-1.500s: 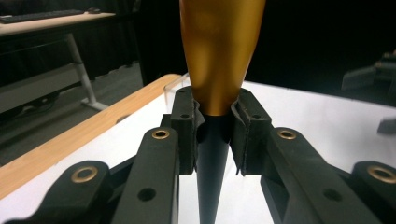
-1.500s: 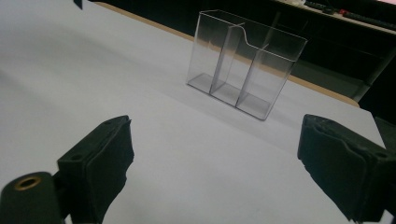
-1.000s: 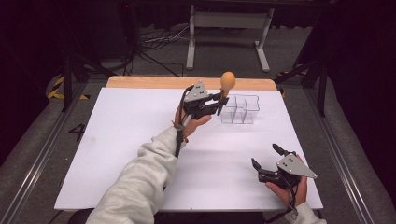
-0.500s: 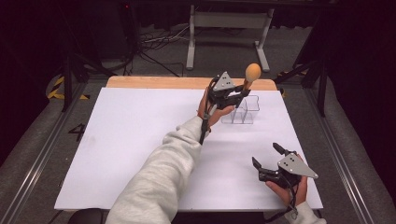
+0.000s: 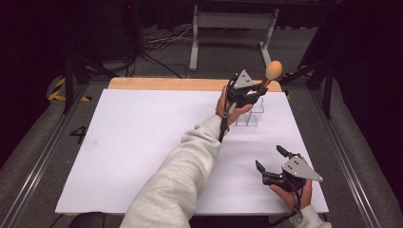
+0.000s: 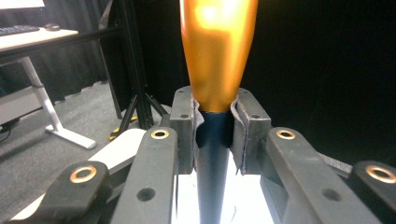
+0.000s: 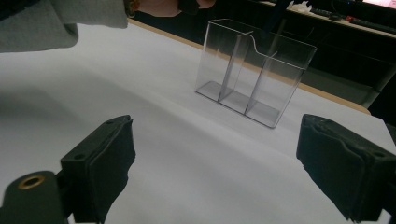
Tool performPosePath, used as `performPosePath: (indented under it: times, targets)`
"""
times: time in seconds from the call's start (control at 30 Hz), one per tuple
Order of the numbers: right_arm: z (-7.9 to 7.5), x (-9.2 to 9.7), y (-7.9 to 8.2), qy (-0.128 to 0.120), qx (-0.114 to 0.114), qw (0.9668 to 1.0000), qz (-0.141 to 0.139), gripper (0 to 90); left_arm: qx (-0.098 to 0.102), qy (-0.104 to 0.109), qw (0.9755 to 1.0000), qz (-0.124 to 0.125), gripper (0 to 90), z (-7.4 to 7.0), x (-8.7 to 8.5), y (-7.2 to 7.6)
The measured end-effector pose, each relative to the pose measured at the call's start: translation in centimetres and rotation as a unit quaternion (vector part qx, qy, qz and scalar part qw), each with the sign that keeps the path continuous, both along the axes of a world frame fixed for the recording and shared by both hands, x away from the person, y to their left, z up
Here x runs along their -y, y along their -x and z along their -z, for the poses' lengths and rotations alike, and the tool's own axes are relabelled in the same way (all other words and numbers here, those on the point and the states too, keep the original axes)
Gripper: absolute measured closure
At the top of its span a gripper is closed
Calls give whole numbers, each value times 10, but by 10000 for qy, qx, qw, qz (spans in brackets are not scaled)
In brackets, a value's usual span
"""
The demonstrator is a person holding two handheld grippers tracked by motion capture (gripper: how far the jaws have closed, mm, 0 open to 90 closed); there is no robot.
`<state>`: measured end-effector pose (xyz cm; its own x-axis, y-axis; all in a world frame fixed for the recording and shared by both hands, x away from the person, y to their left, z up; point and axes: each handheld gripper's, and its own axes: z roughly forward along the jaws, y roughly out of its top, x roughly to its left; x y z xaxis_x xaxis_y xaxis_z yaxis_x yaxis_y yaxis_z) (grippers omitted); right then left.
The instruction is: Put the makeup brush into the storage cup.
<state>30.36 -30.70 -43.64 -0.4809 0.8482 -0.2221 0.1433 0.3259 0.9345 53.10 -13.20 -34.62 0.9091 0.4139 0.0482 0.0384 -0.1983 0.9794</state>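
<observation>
The right gripper (image 7: 215, 172) has its two black jaws standing wide apart at the bottom, with nothing between them but the white table (image 7: 140, 93). Beyond them a clear holder (image 7: 254, 70) with three compartments stands upright near the table's far wooden edge. A grey sleeve (image 7: 56, 18) reaches in at the top left, and a dark thin handle (image 7: 275, 16) slants down above the holder's far wall.

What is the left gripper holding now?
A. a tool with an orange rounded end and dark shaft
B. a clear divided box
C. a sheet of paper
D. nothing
A: the left gripper has its pads closed on the tool, which has an orange end and a dark shaft.
</observation>
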Motion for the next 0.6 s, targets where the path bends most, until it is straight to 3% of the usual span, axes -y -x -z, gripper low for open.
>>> performPosePath:
  times: [0.1,0.23,0.6]
  targets:
    - [0,0,0,22,-11,10000,-9,121,49,-36,10000,-17,735,0,3,1]
    - [0,1,0,-26,-21,10000,-5,122,-53,69,10000,-1,735,4,10,0]
    - [0,0,0,3,-28,10000,-30,121,-120,-2,9999,-87,735,15,20,-2]
